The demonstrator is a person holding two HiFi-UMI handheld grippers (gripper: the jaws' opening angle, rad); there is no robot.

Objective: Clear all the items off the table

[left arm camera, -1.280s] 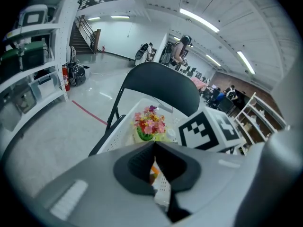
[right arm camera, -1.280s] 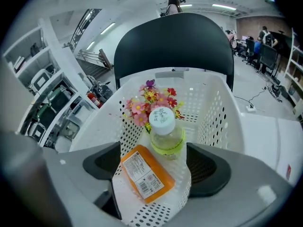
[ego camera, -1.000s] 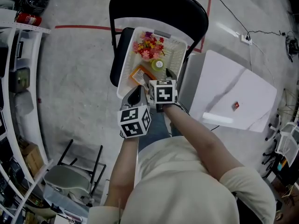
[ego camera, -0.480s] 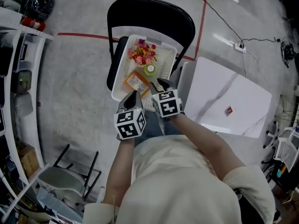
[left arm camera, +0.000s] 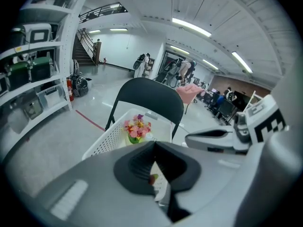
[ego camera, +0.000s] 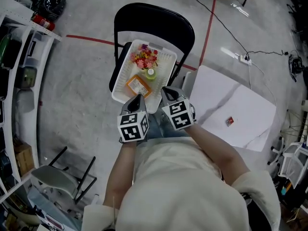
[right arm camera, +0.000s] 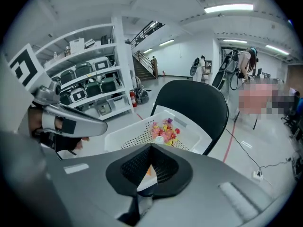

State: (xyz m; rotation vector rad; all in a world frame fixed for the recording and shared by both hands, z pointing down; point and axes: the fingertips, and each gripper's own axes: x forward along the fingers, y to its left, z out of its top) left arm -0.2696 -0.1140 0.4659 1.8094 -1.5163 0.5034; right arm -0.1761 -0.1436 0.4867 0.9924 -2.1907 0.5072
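A white basket (ego camera: 126, 76) sits on the seat of a black folding chair (ego camera: 154, 20). It holds a bunch of pink and yellow flowers (ego camera: 144, 57), a small green-lidded jar (ego camera: 151, 72) and an orange packet (ego camera: 138, 85). My left gripper (ego camera: 137, 99) hovers at the basket's near rim, shut and empty. My right gripper (ego camera: 166, 90) is beside it at the near right corner; its jaws have just been closing and nothing is between them. The left gripper view looks past shut jaws (left arm camera: 155, 143) at the flowers (left arm camera: 137, 128). The right gripper view shows shut jaws (right arm camera: 151, 146) before the basket (right arm camera: 128, 131).
A white table (ego camera: 250, 109) stands at the right with a small red item (ego camera: 229, 121) on it. Shelving with boxes (ego camera: 24, 57) lines the left side. A grey chair (ego camera: 57, 179) is at the lower left. A cable (ego camera: 226, 28) and red tape (ego camera: 208, 18) cross the floor.
Both grippers have drawn back from over the basket to its near rim. The right gripper has lifted, rolled and shut its jaws. The orange packet now lies uncovered in the basket.
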